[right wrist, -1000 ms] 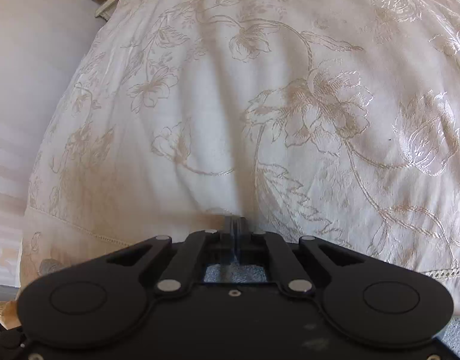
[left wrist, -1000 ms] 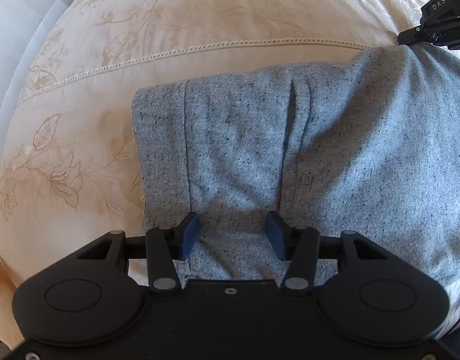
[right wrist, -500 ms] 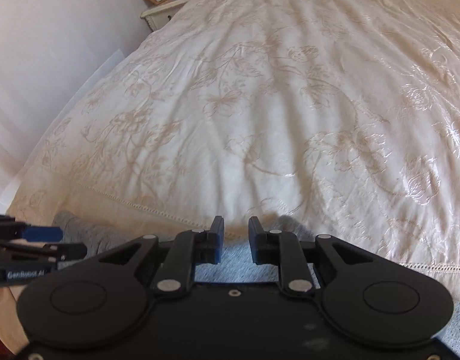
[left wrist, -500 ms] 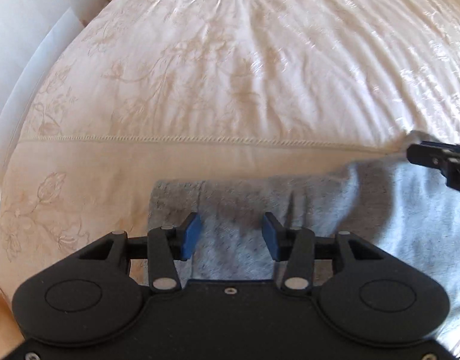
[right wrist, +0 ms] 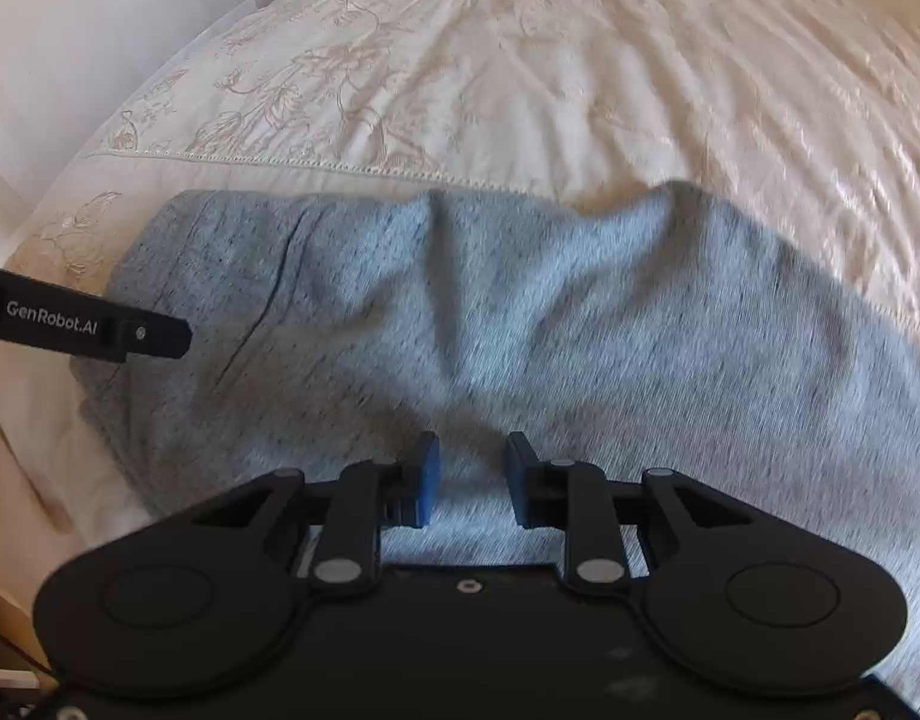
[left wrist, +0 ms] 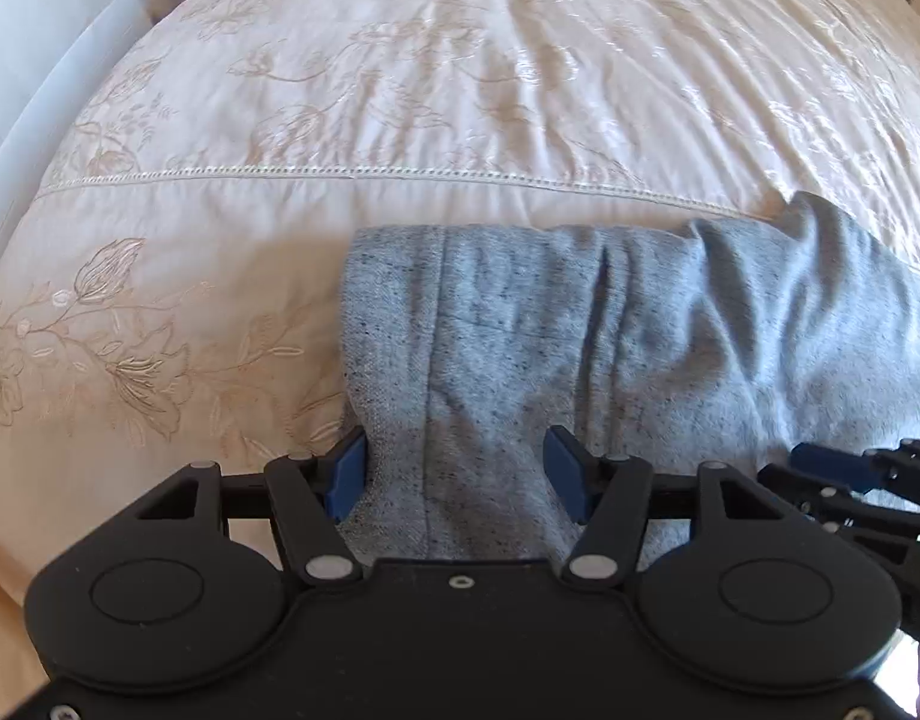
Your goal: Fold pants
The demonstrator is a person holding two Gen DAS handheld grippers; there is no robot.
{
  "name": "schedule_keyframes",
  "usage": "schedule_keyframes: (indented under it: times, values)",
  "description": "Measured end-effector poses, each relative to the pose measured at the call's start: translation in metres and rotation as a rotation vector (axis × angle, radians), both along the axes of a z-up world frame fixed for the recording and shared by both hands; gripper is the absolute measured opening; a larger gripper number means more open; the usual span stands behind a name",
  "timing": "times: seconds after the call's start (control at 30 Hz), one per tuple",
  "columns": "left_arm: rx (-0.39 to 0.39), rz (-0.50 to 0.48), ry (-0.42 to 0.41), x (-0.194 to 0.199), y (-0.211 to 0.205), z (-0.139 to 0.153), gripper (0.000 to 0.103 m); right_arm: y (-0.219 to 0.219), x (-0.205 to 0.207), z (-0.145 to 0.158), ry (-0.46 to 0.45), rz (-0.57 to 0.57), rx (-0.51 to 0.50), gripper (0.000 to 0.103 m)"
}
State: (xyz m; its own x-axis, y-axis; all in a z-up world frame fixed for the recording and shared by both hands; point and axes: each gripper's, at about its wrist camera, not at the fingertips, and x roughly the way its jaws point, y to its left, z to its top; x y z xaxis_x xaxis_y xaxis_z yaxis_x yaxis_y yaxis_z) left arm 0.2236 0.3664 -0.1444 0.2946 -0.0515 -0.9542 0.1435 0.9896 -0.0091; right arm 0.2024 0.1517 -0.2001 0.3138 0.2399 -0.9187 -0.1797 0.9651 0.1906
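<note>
The grey speckled pants [left wrist: 610, 330] lie folded in a thick bundle on the cream bedspread; they also show in the right wrist view [right wrist: 490, 324]. My left gripper [left wrist: 453, 474] is open, its blue pads either side of the near left edge of the bundle, not clamping it. My right gripper [right wrist: 469, 474] is open just above the near edge of the fabric, holding nothing. In the left wrist view the right gripper's fingers [left wrist: 844, 480] show at the right edge. In the right wrist view one finger of the left gripper [right wrist: 87, 330] reaches in from the left.
The cream embroidered bedspread [left wrist: 460, 90] stretches away beyond the pants, with a stitched hem line [left wrist: 351, 174] just past them. A white wall [right wrist: 69, 30] runs along the bed's left side. The bed's near left edge [right wrist: 15, 510] drops off.
The right gripper let go of the pants' far edge and opened, then drew back to the near side. The left gripper opened wider. The far fold now lies on the bundle.
</note>
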Motion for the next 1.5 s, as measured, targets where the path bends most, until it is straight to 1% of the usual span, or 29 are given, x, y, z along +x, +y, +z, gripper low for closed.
schedule_keyframes:
  times: [0.03,0.07,0.1,0.13,0.2,0.3,0.33,0.37,0.43,0.47,0.5,0.57,0.6,0.67,0.73,0.77,0.8,0.83,0.87,0.9,0.93,1.0,1.13,1.2,1.23,1.3,1.4,1.5]
  values:
    - [0.020,-0.031,0.012,-0.006,-0.004,-0.004,0.065,-0.002,-0.010,-0.004,0.049,-0.009,0.022,0.027]
    - [0.058,-0.056,0.034,-0.011,-0.008,-0.012,0.065,-0.002,-0.022,-0.008,0.081,-0.005,0.027,0.027]
    - [0.105,-0.074,0.066,-0.016,-0.010,-0.022,0.068,-0.002,-0.033,-0.009,0.083,-0.006,0.019,0.027]
    - [0.133,-0.083,0.091,-0.020,-0.010,-0.030,0.069,-0.002,-0.045,-0.010,0.072,-0.005,0.008,0.027]
    - [0.118,-0.075,0.090,-0.022,-0.007,-0.035,0.069,0.000,-0.060,-0.010,0.054,-0.010,0.000,0.027]
    - [0.113,-0.075,0.072,-0.023,-0.007,-0.027,0.068,-0.001,-0.070,-0.007,0.043,-0.048,-0.002,0.025]
    - [0.109,-0.070,0.063,-0.022,-0.008,-0.022,0.064,-0.003,-0.071,-0.004,0.048,-0.055,0.000,0.025]
    - [0.103,-0.064,0.046,-0.022,-0.009,-0.016,0.064,-0.005,-0.070,0.001,0.048,-0.065,0.000,0.025]
    - [0.071,-0.062,-0.005,-0.023,-0.011,-0.002,0.064,-0.015,-0.075,0.013,-0.003,-0.107,-0.011,0.025]
    - [0.058,-0.061,-0.025,-0.024,-0.013,0.004,0.064,-0.023,-0.078,0.018,-0.032,-0.137,-0.021,0.025]
    - [0.043,-0.060,-0.040,-0.025,-0.016,0.007,0.064,-0.034,-0.081,0.024,-0.065,-0.191,-0.040,0.025]
    - [0.034,-0.070,-0.046,-0.023,-0.023,0.006,0.065,-0.055,-0.084,0.025,-0.076,-0.282,-0.078,0.025]
    - [0.054,-0.076,-0.045,-0.022,-0.027,0.003,0.065,-0.067,-0.084,0.022,-0.065,-0.320,-0.098,0.025]
    - [0.135,-0.081,-0.035,-0.023,-0.032,-0.011,0.065,-0.092,-0.089,0.012,-0.031,-0.389,-0.138,0.025]
    - [0.214,-0.072,0.004,-0.023,-0.024,-0.029,0.070,-0.127,-0.098,0.002,0.025,-0.462,-0.169,0.025]
    - [0.199,-0.062,0.016,-0.025,-0.019,-0.032,0.071,-0.142,-0.101,-0.006,0.053,-0.485,-0.176,0.024]
    - [0.179,-0.046,0.018,-0.025,-0.015,-0.032,0.071,-0.153,-0.107,-0.008,0.065,-0.497,-0.168,0.019]
    - [0.170,-0.033,0.025,-0.024,-0.014,-0.030,0.071,-0.163,-0.113,-0.006,0.060,-0.502,-0.152,0.019]
    - [0.170,-0.028,0.030,-0.022,-0.015,-0.026,0.069,-0.171,-0.117,-0.002,0.056,-0.509,-0.143,0.019]
    - [0.174,-0.023,0.027,-0.021,-0.018,-0.021,0.067,-0.179,-0.121,0.002,0.051,-0.519,-0.142,0.023]
    - [0.178,-0.015,0.019,-0.021,-0.022,-0.016,0.065,-0.189,-0.124,0.007,0.043,-0.538,-0.136,0.024]
    - [0.172,0.002,0.001,-0.023,-0.032,-0.005,0.065,-0.214,-0.132,0.019,0.011,-0.594,-0.099,0.025]
    - [0.156,0.028,-0.049,-0.032,-0.071,0.018,0.065,-0.281,-0.155,0.039,-0.072,-0.742,-0.042,0.027]
    - [0.153,0.031,-0.076,-0.039,-0.101,0.027,0.065,-0.314,-0.163,0.043,-0.101,-0.796,-0.036,0.028]
    - [0.151,0.029,-0.086,-0.043,-0.120,0.030,0.065,-0.331,-0.159,0.044,-0.115,-0.822,-0.037,0.028]
    - [0.166,0.033,-0.092,-0.050,-0.157,0.034,0.065,-0.370,-0.169,0.046,-0.122,-0.853,-0.048,0.029]
    - [0.082,0.001,-0.059,-0.065,-0.216,0.034,0.065,-0.427,-0.186,0.047,-0.115,-0.894,-0.060,0.029]
    - [0.065,-0.061,-0.062,-0.082,-0.280,0.033,0.065,-0.481,-0.204,0.049,-0.124,-0.922,-0.065,0.030]
